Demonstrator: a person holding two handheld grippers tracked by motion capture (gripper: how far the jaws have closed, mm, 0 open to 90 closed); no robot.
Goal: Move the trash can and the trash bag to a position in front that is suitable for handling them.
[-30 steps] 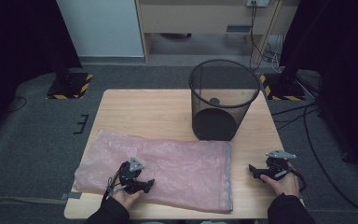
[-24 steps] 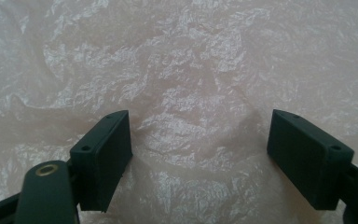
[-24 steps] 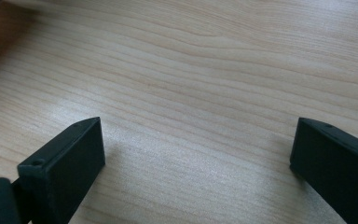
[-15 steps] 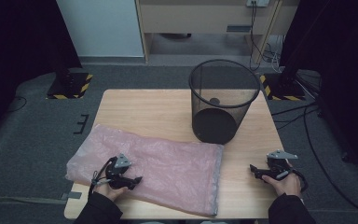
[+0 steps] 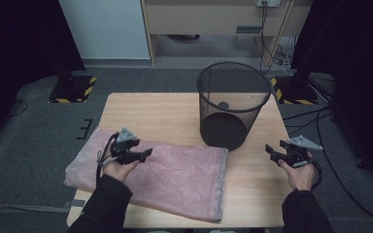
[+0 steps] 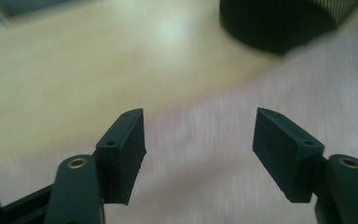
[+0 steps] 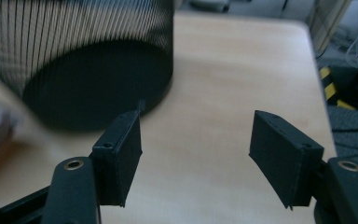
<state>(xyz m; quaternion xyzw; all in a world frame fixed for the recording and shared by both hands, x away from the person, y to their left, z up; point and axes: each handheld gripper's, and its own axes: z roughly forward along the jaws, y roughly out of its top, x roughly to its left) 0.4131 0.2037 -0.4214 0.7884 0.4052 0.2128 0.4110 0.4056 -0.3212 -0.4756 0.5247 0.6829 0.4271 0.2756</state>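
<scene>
At the lower left of the high view the left gripper [image 5: 143, 154] hangs above the pink plastic bag [image 5: 175, 174], which lies flat across the lower left part of the wooden table [image 5: 150, 109]. Its jaws have just been closing, yet they stand apart with nothing between them; in the left gripper view the bag [image 6: 223, 154] lies blurred beneath. At the lower right, the right gripper [image 5: 272, 154] hovers over bare wood, its jaws likewise just closing but apart and empty. Farther up, right of centre, the black mesh bin [image 5: 233, 109] stands upright by the bag's far corner.
</scene>
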